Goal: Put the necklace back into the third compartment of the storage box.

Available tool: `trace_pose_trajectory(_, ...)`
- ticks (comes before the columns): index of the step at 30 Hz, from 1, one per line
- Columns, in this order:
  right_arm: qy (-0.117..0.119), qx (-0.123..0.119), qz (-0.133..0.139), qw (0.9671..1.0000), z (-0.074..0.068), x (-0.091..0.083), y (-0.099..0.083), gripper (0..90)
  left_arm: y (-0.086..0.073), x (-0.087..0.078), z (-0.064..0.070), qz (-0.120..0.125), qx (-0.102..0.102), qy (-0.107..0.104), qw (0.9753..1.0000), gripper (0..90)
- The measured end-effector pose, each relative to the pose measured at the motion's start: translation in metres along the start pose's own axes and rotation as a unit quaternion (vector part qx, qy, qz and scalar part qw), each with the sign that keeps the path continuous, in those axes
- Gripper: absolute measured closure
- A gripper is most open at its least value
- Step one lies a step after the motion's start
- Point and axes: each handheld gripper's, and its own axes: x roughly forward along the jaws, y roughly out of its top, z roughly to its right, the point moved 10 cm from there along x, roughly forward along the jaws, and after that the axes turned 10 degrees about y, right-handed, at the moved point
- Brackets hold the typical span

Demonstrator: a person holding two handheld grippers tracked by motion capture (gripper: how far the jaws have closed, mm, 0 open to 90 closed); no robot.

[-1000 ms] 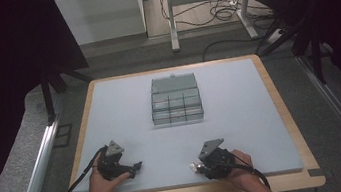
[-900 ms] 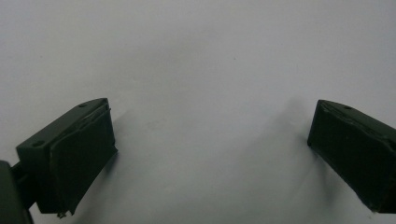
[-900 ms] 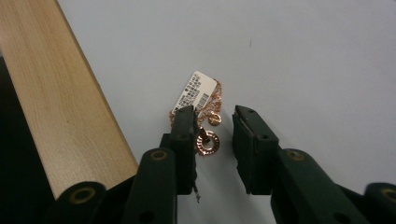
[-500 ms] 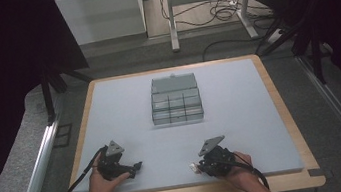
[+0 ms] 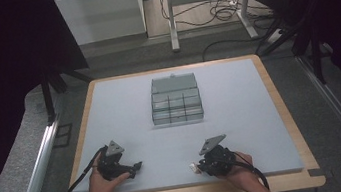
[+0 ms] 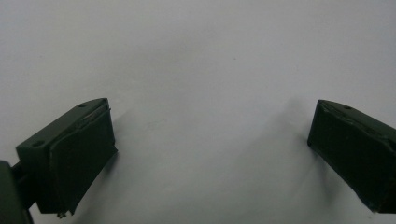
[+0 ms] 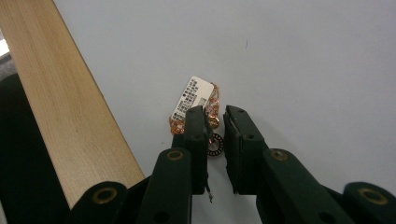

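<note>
— How are the hands posed?
— Both low at the bench's (image 5: 107, 92) six o'clock edge; left tongs (image 6: 210, 154) released, right tongs (image 7: 215, 122) nearly clenched.
— The packet (image 7: 196, 100)?
— At twelve o'clock off the right tips, touching.

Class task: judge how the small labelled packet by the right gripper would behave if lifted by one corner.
The packet looks like thin film holding small coppery parts, so it probably sags. It seems light for its size. The right gripper might slip on the smooth film.

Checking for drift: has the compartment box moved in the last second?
No. The compartment box sits at the same spot near the table's far wooden edge.
</note>
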Motion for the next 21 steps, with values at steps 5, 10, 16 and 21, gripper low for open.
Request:
trace_pose_trajectory(5, 0.003, 0.004, 0.016, 0.9999, 0.001, -0.007, 0.004, 77.9, 0.0, 0.0, 0.0, 0.0, 0.0, 0.0, 1.0, 0.3)
trace_pose_trajectory(10, 0.008, 0.011, 0.032, 0.9994, 0.002, -0.013, 0.008, 77.9, 0.0, 0.0, 0.0, 0.0, 0.0, 0.0, 1.0, 0.3)
trace_pose_trajectory(16, 0.006, 0.017, 0.056, 0.9983, 0.005, -0.026, 0.016, 78.0, 0.0, 0.0, 0.0, 0.0, 0.0, 0.0, 1.0, 0.3)
trace_pose_trajectory(21, 0.005, 0.016, 0.068, 0.9975, 0.007, -0.034, 0.02, 78.0, 0.0, 0.0, 0.0, 0.0, 0.0, -0.001, 1.0, 0.3)
